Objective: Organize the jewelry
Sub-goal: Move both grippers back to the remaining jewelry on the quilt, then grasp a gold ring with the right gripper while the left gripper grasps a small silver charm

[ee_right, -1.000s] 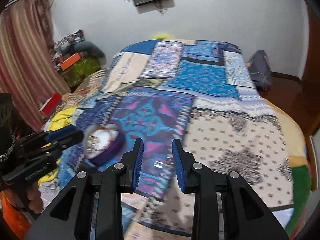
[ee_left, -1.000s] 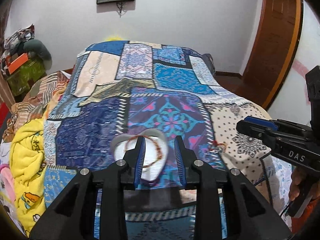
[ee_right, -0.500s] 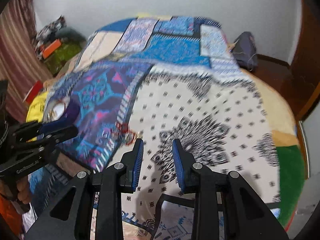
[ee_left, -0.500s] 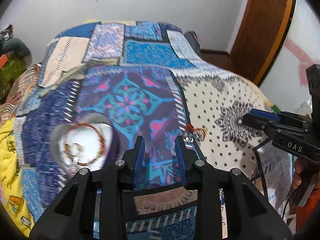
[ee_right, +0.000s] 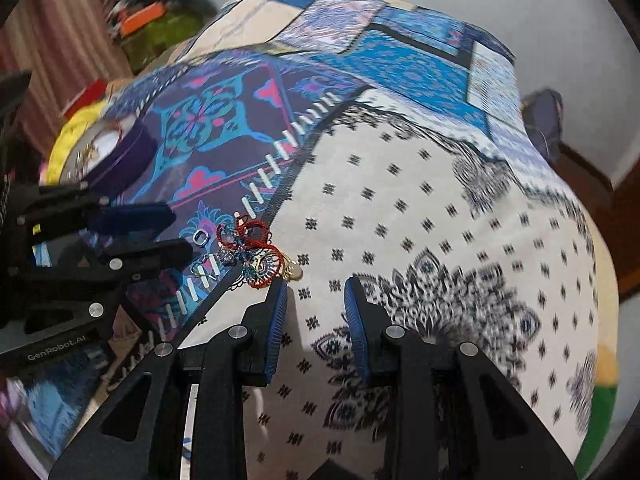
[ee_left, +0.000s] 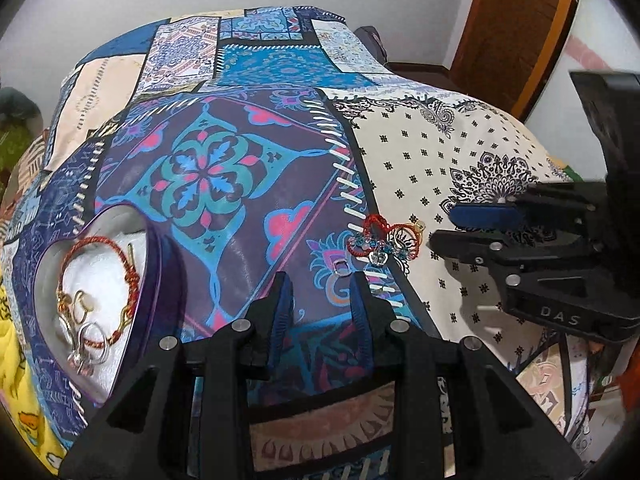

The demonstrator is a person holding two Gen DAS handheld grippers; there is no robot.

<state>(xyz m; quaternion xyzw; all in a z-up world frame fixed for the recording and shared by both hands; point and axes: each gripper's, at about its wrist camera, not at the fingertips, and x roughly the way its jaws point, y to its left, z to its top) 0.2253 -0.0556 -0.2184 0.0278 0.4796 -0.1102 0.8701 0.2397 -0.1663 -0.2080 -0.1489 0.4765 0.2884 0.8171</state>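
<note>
A tangled jewelry pile (ee_left: 384, 240) with red thread, blue stones and a gold piece lies on the patchwork bedspread (ee_left: 224, 176), with a small silver ring (ee_left: 342, 266) beside it. My left gripper (ee_left: 320, 296) hovers open just short of that ring, nothing between its fingers. At far left a heart-shaped purple box (ee_left: 160, 280) with white lining holds a red-and-gold bracelet and rings. In the right wrist view my right gripper (ee_right: 316, 296) is open and empty, just right of the jewelry pile (ee_right: 256, 252). The left gripper (ee_right: 160, 232) comes in from the left, with the box (ee_right: 128, 156) behind it.
A yellow blanket (ee_left: 16, 360) bunches at the bed's left edge. A wooden door (ee_left: 508, 20) stands at the back right. Cluttered bags (ee_right: 156, 20) sit beyond the bed's far left corner, and a dark bag (ee_right: 544, 116) rests on the floor at right.
My left gripper has swung right from over the heart box and come down toward the jewelry pile. The right gripper has also sunk and tipped downward beside the pile. Both gaps look unchanged.
</note>
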